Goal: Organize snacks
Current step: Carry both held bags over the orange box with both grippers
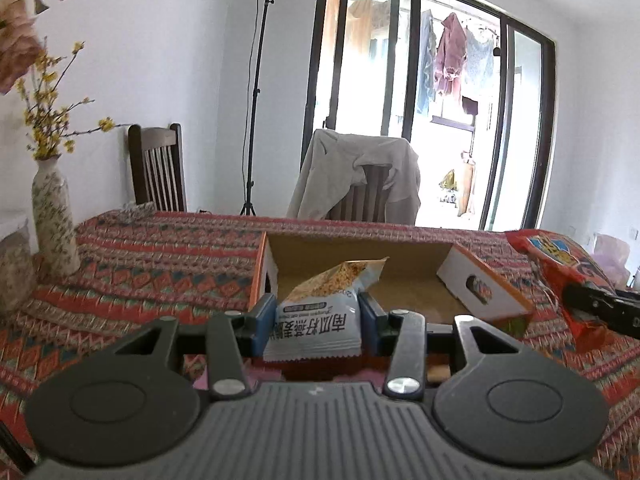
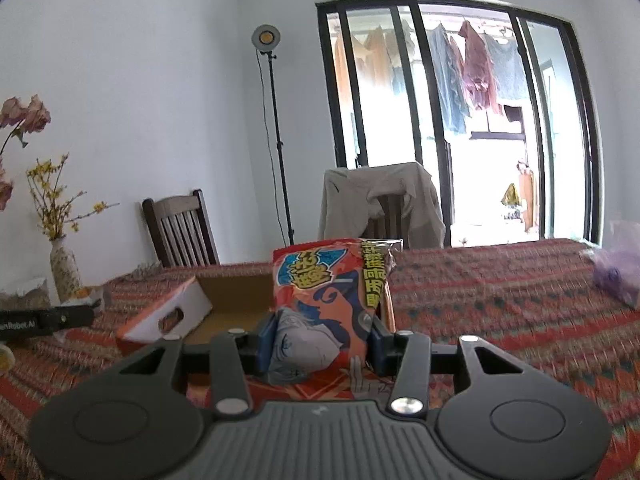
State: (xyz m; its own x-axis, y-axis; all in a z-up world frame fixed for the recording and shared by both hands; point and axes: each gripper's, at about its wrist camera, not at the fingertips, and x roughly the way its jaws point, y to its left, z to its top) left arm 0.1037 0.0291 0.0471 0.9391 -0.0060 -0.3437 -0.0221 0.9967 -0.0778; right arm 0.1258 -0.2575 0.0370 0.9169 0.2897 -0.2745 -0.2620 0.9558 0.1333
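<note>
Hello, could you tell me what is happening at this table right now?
A person is sorting snacks with a handheld gripper in each hand. The left gripper is shut on a pale blue snack packet, and the right gripper is shut on a red snack bag. Both are held above the patterned tablecloth, in front of the open cardboard box, whose visible floor looks empty.

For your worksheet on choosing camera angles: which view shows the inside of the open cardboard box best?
The left wrist view: the cardboard box faces the camera, showing its brown floor and back wall beyond the blue snack packet. The right wrist view shows only a corner of it, mostly blocked by the red snack bag.
</note>
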